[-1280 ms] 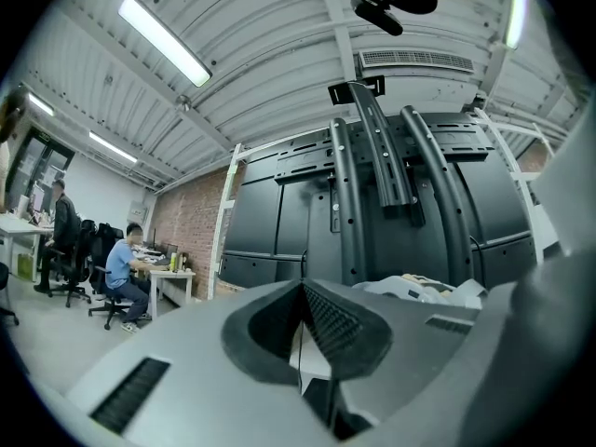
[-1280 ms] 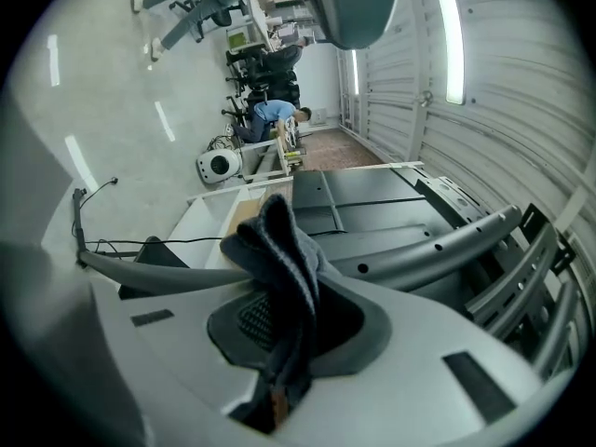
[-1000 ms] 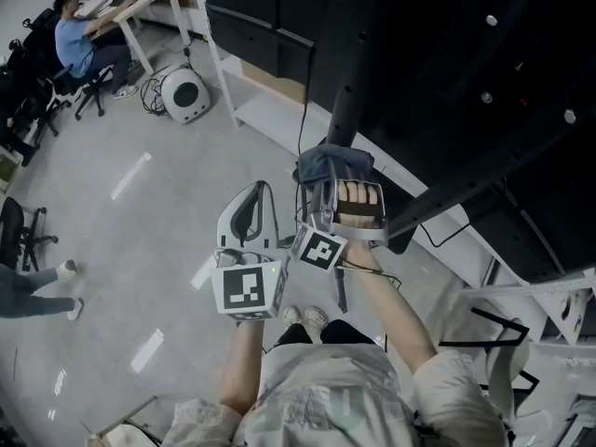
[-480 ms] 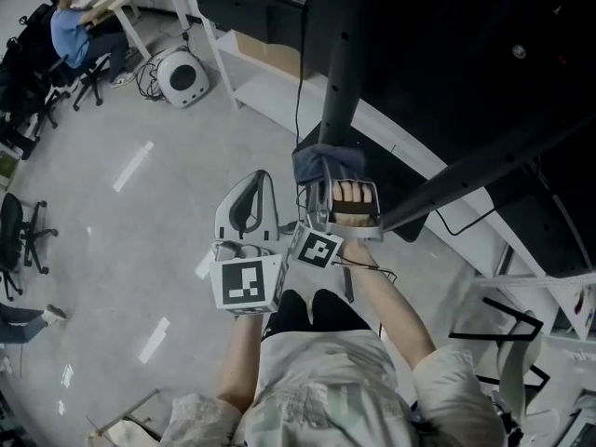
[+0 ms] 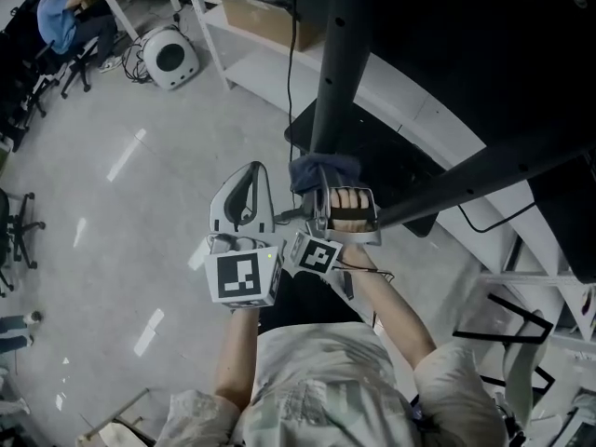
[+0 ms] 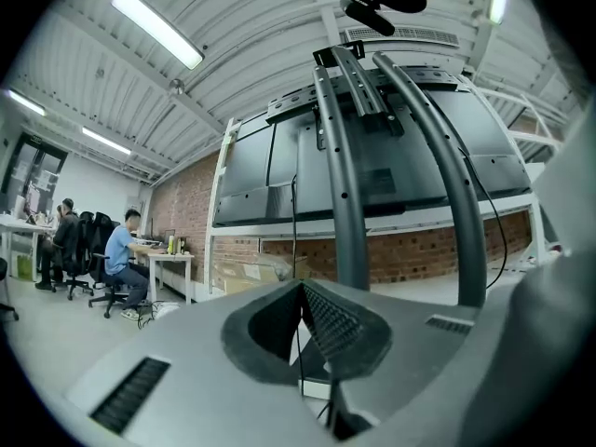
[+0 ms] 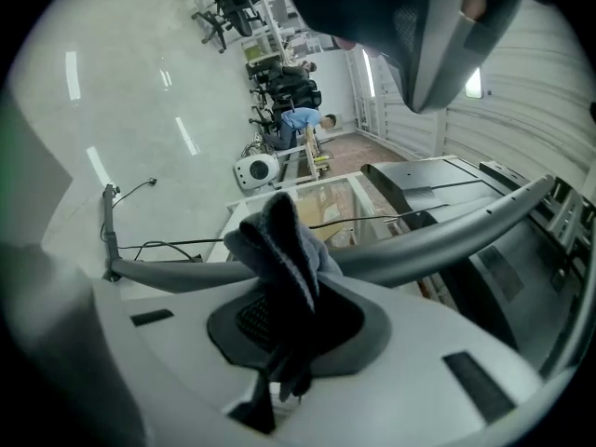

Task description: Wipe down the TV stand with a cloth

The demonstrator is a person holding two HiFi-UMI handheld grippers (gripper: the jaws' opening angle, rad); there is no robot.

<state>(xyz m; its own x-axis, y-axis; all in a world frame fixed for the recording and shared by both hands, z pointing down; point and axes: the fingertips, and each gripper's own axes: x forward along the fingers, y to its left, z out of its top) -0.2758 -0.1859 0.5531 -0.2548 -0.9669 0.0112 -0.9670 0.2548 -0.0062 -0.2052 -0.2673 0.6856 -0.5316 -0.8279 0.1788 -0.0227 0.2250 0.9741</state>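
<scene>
Both grippers sit close in front of you. Your right gripper [image 5: 326,194] clamps a bunched dark blue-grey fabric cloth [image 5: 322,171]. Your left gripper [image 5: 250,170] has its jaws pressed together on nothing. The cloth stands out of the right jaws with its long axis in line with them. Its free end points away from you, at the dark grey tubular metal TV stand [image 5: 331,82]. It sits just beside the upright post; contact cannot be confirmed. Judge the wipe barely begun: post, slanted arm and base are left to cover.

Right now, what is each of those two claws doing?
Left gripper: closed, nothing in it.
Right gripper: closed on the cloth.
</scene>
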